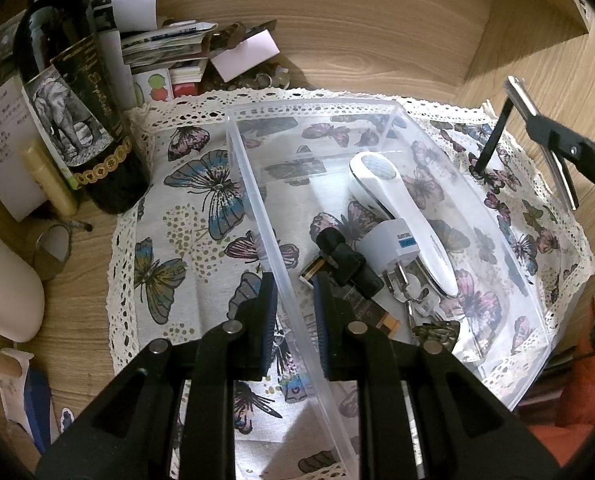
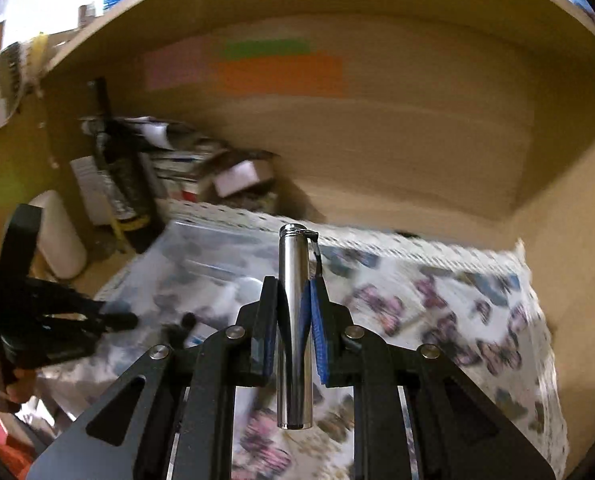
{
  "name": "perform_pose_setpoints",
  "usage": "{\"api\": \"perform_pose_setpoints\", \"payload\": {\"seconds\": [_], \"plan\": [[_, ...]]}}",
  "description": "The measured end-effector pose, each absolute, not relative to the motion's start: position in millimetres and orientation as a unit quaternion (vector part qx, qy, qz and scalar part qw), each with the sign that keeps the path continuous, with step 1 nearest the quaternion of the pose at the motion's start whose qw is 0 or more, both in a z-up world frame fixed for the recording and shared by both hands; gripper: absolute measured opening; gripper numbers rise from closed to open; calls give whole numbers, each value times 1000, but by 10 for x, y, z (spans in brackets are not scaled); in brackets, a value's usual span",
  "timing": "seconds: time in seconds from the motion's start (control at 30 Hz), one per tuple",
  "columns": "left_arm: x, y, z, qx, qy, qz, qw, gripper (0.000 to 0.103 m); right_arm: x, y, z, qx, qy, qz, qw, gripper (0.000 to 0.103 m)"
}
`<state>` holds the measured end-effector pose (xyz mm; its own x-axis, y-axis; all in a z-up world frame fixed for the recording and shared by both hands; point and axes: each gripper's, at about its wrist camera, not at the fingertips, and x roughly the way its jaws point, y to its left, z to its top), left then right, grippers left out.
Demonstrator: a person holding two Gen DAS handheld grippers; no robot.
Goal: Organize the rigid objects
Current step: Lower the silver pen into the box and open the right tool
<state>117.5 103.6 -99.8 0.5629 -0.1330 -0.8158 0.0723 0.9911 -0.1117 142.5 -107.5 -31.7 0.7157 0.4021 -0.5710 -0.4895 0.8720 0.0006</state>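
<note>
Butterfly cloth [image 1: 201, 184] covers wooden desk [image 1: 357, 32]; left jaws straddle bin wall [image 1: 265, 216], right clamp pen [image 2: 294, 320].

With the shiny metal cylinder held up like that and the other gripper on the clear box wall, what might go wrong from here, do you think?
1. The polished metal cylinder sits between the right gripper pads with long ends overhanging; it may slip or pivot.
2. The left gripper straddles the thin wall of the clear plastic box; tugging could drag it across the butterfly-print cloth.
3. Dropping the cylinder in could hit the white handheld device already inside.
</note>
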Motion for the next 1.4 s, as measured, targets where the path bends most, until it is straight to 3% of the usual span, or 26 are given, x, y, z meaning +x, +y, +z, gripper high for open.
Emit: {"api": "perform_pose_setpoints", "payload": {"seconds": [0.93, 1.27, 1.4], "plan": [[1166, 1051, -997, -40, 464, -65, 882, 18, 1803, -280, -920, -194, 412, 312, 834, 15], [1169, 1043, -996, -35, 465, -63, 883, 18, 1702, -466, -689, -169, 384, 305, 855, 15], [1169, 1043, -996, -36, 465, -64, 883, 18, 1608, -656, -549, -159, 363, 284, 873, 25]]}}
